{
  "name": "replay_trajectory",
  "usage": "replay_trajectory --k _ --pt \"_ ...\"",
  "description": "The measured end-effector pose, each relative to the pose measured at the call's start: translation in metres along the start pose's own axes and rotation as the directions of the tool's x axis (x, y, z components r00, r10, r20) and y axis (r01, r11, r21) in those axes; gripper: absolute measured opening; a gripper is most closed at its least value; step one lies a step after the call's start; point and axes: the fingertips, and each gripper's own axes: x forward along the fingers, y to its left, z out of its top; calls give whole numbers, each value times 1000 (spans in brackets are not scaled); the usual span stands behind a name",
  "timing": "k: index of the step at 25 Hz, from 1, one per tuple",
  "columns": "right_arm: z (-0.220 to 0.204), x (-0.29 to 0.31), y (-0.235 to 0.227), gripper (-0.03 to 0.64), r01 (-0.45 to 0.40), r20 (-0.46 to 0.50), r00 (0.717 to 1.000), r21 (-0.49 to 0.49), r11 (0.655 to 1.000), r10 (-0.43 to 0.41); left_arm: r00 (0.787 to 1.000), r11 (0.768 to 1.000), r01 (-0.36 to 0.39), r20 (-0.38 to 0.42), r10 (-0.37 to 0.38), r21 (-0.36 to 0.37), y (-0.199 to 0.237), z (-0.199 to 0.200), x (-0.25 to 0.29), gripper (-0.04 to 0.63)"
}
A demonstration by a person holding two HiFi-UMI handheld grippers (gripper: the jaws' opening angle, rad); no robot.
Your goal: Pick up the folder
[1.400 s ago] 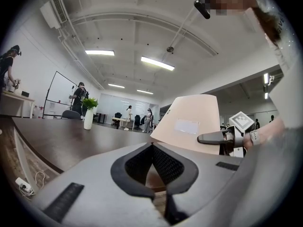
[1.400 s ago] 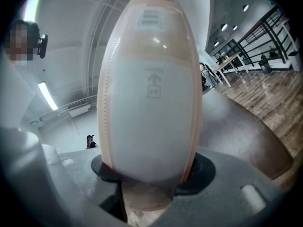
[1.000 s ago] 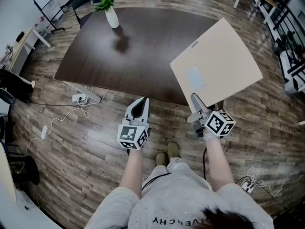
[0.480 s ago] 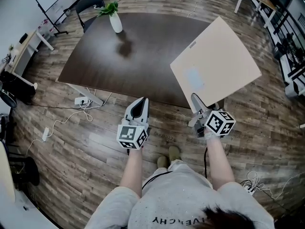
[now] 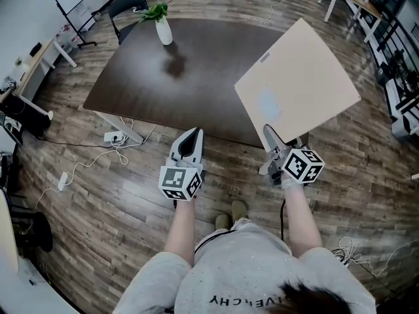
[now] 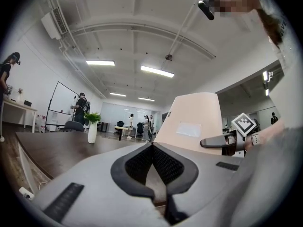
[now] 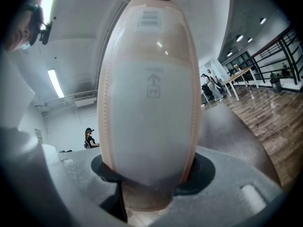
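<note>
Wood-plank floor ran under a dark surface in an open office, and the person stood at its near edge. The folder, pale beige with a small label on its face, was off the surface. It hung tilted in the air above the surface's near right corner and the floor beyond. The right gripper had it by its near edge, jaws clamped on it. In the right gripper view the folder rose straight up from between the pads and filled most of that view. Nothing else touched it.

The left gripper hovered to one side, apart from the folder, over the floor just short of the surface's edge. Its jaws were together with nothing between them. Farther back on the surface stood a white vase with a green plant, well apart from all this. A few other people stood about at the far end of the room.

To my eye the pick-up was as good as done: the folder was gripped and looked clear of the surface, carried by one gripper alone. I judged that little was left beyond keeping it steady. A wide flat folder held at one edge could sag or swing, and the idle left gripper could come in to support it.
</note>
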Motion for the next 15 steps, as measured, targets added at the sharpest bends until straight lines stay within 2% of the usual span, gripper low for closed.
replay_trajectory --k 15 --pt "15 -12 6 261 14 15 1000 -60 998 -14 999 1000 -10 45 10 14 -4 25 -7 -2"
